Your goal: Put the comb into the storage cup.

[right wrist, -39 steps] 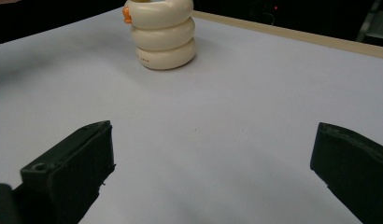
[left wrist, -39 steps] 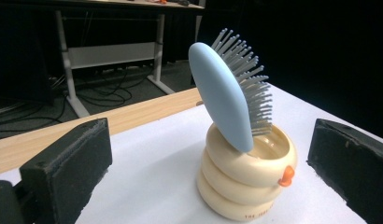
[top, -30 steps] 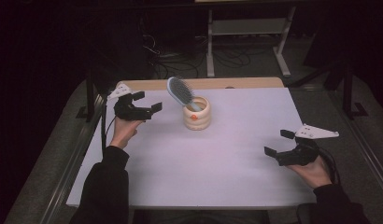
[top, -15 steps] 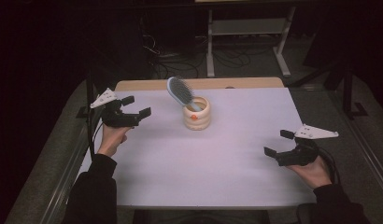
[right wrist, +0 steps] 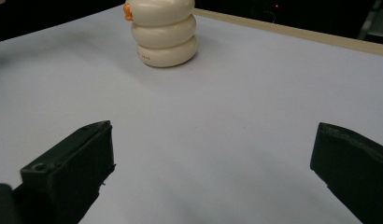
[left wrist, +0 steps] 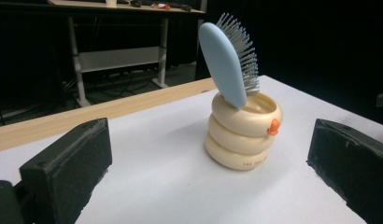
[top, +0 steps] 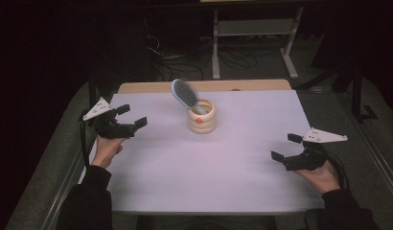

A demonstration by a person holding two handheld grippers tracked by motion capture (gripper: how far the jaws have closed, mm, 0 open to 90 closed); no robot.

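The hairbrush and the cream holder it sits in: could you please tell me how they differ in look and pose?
The hairbrush is pale blue, flat and oval with grey bristles; the cream holder is round, built like three stacked rings, with a small orange knob. The hairbrush leans tilted, its head above the rim; the holder stands upright on the white table. Both are smooth and glossy, and neither tool touches them.

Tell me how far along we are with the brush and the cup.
Done, by the look of it: the blue hairbrush stands tilted, handle down, in the cream ringed cup, leaning on its rim. In hand: nothing. The left claw is open beside the cup, apart from it; the right claw is open near the table's right edge, resting on the hand. Left: probably nothing to place.
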